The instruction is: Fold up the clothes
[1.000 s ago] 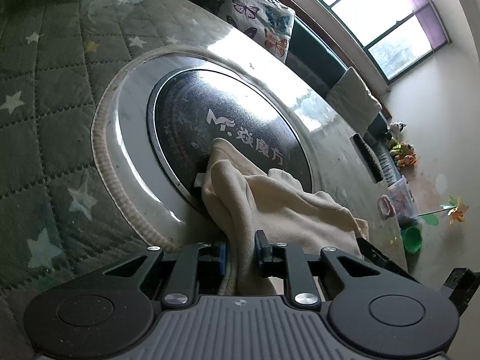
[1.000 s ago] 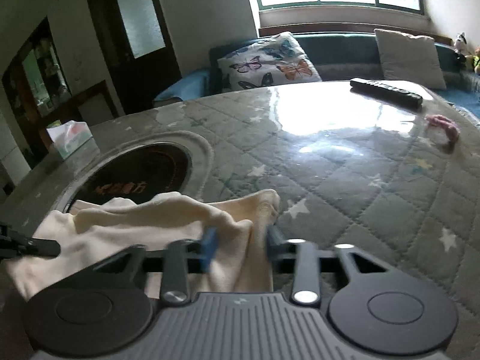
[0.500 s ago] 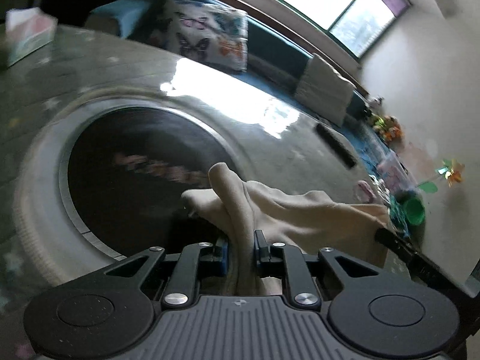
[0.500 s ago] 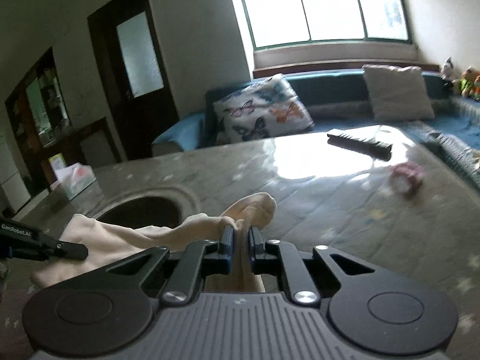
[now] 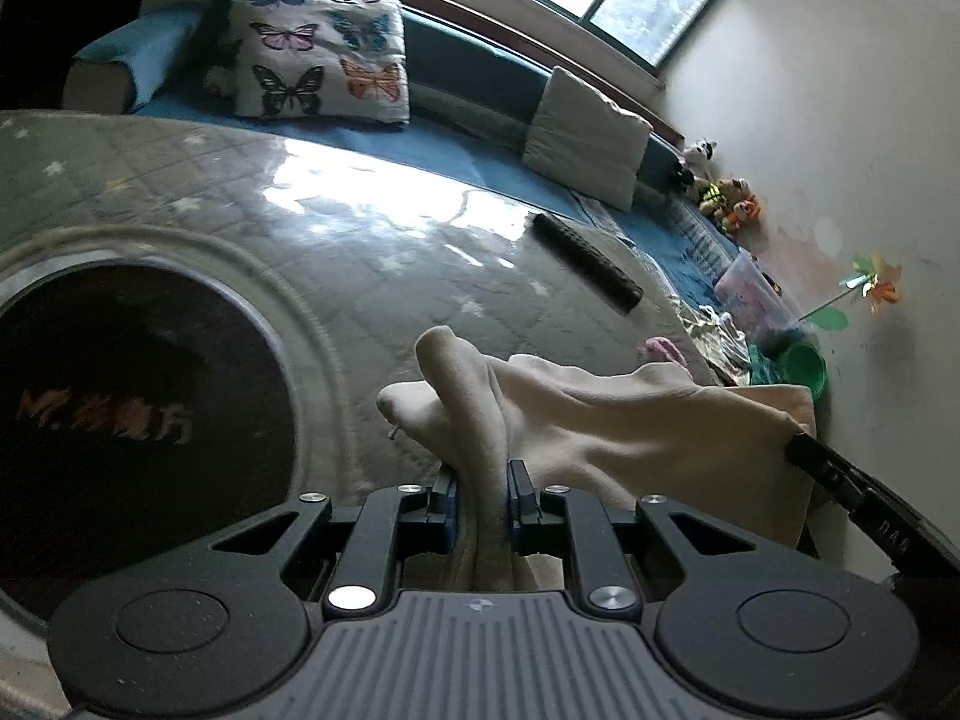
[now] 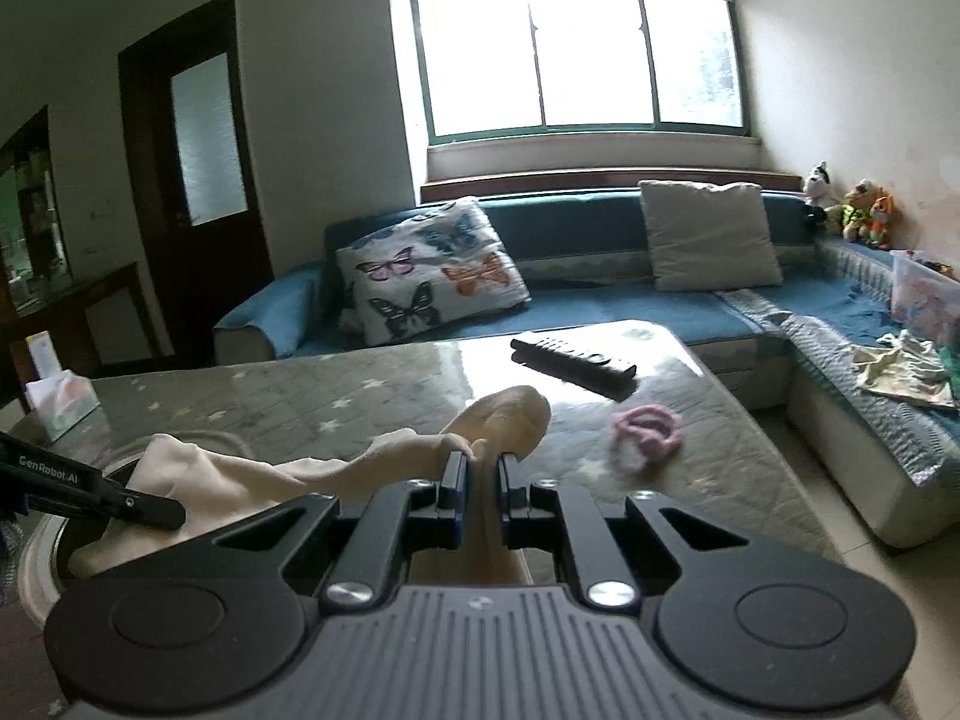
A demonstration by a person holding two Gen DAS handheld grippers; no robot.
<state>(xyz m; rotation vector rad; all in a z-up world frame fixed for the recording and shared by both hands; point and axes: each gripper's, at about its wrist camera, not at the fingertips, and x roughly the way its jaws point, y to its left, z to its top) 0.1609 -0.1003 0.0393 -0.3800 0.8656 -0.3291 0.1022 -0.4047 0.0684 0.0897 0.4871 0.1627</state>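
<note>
Left wrist view: the left gripper (image 5: 479,495) pinches a bunched fold of a cream-coloured garment (image 5: 600,420) between its blue-padded fingers (image 5: 445,501), the cloth raised above a table (image 5: 372,252) covered in grey quilted fabric with pale stars. The garment stretches rightward to the tip of the right gripper (image 5: 807,456), which enters at the frame's right edge. A round dark cooktop (image 5: 120,396) with printed characters is set into the table at left. A black remote control (image 5: 588,264) lies farther along the table, and a small pink object (image 5: 666,351) shows just past the cloth.

Right wrist view: the right gripper (image 6: 478,483) is pressed tight on another bunched edge of the same garment (image 6: 240,474), a rounded fold (image 6: 510,414) standing up ahead of its fingers (image 6: 453,480). The cloth runs left to the left gripper (image 6: 150,510), whose black finger marked "GenRobot.AI" touches it. The pink object (image 6: 645,429) rests on the table (image 6: 336,387) right of the fold, with the remote control (image 6: 573,363) behind it. A tissue box (image 6: 63,399) sits at the table's left end. Behind are a blue sofa (image 6: 600,312), a butterfly-print cushion (image 6: 426,276), a plain cushion (image 6: 708,234), stuffed toys (image 6: 852,207) and a bright window (image 6: 579,54).
</note>
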